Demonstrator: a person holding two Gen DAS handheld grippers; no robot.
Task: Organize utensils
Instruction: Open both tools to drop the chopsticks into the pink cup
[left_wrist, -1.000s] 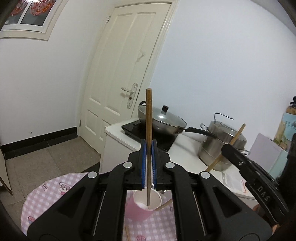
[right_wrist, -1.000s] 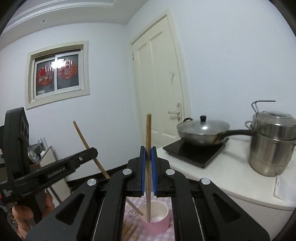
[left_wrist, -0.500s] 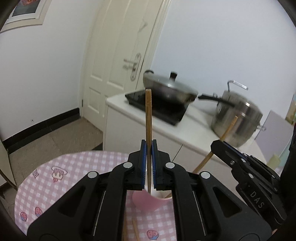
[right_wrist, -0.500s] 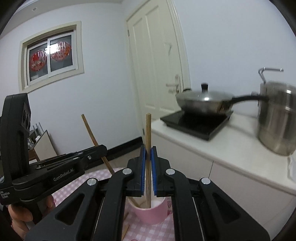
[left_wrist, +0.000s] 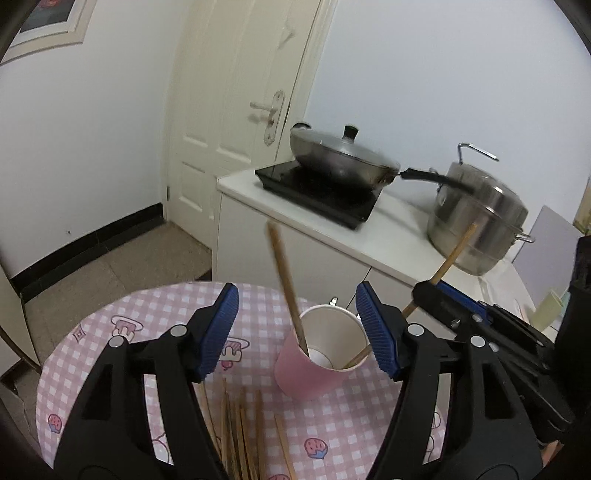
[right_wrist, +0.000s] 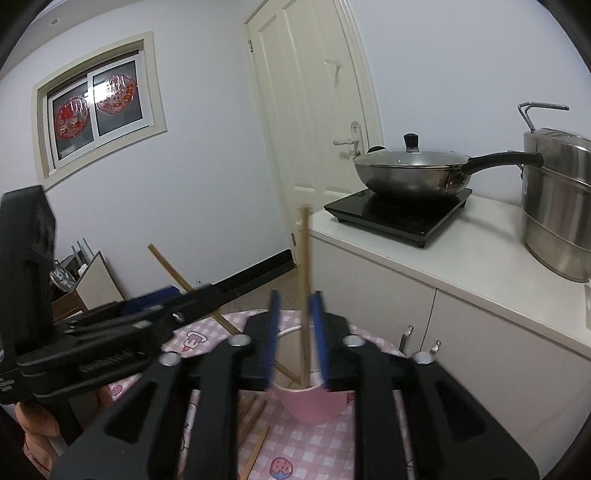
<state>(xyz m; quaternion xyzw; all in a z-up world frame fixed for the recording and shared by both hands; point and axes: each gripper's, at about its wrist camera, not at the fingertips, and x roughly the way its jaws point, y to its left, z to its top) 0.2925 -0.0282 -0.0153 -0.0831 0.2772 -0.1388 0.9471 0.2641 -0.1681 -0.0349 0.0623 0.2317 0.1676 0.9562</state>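
A pink cup stands on the pink checked table. My left gripper is open wide just above it, and one wooden chopstick leans free inside the cup. My right gripper is slightly open with blurred fingers, and a second chopstick stands loose between them with its lower end in the cup. The right gripper also shows at the right of the left wrist view, with that chopstick slanting into the cup.
Several loose chopsticks lie on the table in front of the cup. Behind stands a white counter with a wok on a black hob and a steel pot. A door is at the back.
Both grippers dropped toward the cup and opened. The left let go of its chopstick, which now leans in the cup. The right jaws parted around theirs.
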